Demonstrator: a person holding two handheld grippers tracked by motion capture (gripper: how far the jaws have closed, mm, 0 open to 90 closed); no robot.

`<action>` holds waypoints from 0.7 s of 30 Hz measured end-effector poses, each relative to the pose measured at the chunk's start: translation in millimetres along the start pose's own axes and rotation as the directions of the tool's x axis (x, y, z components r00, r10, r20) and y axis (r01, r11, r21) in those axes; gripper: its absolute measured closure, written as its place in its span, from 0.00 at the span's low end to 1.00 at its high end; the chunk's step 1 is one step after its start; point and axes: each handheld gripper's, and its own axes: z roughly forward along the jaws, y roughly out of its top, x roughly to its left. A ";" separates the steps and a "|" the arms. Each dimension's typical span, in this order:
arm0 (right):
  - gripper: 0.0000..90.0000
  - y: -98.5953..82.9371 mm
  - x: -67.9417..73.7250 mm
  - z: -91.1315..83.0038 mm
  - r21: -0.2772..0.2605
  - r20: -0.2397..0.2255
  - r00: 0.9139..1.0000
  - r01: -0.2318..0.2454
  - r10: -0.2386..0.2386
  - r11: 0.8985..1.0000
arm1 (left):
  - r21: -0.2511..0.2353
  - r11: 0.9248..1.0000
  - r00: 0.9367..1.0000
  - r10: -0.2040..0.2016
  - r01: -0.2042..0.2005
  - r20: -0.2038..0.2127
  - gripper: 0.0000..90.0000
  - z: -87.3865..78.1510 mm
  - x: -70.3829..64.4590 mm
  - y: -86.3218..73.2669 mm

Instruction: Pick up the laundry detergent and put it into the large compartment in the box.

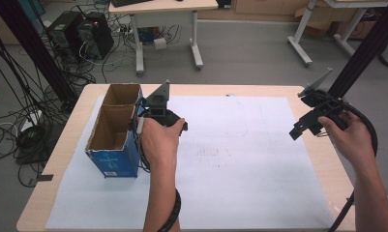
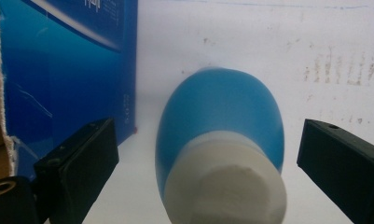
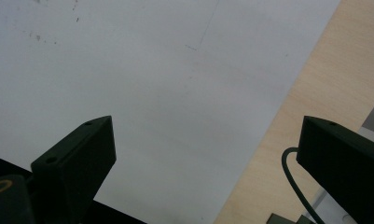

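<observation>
Just right of the open cardboard box [image 1: 115,126], the left hand-held gripper [image 1: 155,113] hangs over the counter [image 1: 70,128], jaws spread wide on either side of a blue and white bulb [image 2: 220,140] without touching it. The bulb lies on the white paper sheet [image 1: 240,159], close beside the box's blue wall. Far right, the right hand-held gripper [image 1: 310,123] hovers tilted above the sheet's edge, jaws wide and empty. Beyond the counter are a grey floor, desks, computers and tangled cables. Nothing can be seen inside the box.
</observation>
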 end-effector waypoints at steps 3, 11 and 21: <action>0.05 0.5 0.6 0.5 0.002 0.003 1.000 0.000 0.000 1.000 | 0.001 1.000 1.000 -0.003 0.003 0.000 0.07 2.5 0.8 -0.5; 0.05 1.6 1.6 1.1 0.003 0.005 1.000 -0.002 0.002 1.000 | -0.004 1.000 1.000 -0.001 0.001 -0.006 0.08 4.2 -0.5 -1.3; 0.05 1.9 2.2 1.3 0.003 0.007 1.000 -0.004 0.004 1.000 | -0.012 1.000 1.000 0.017 -0.018 -0.022 0.13 4.3 -5.7 -2.7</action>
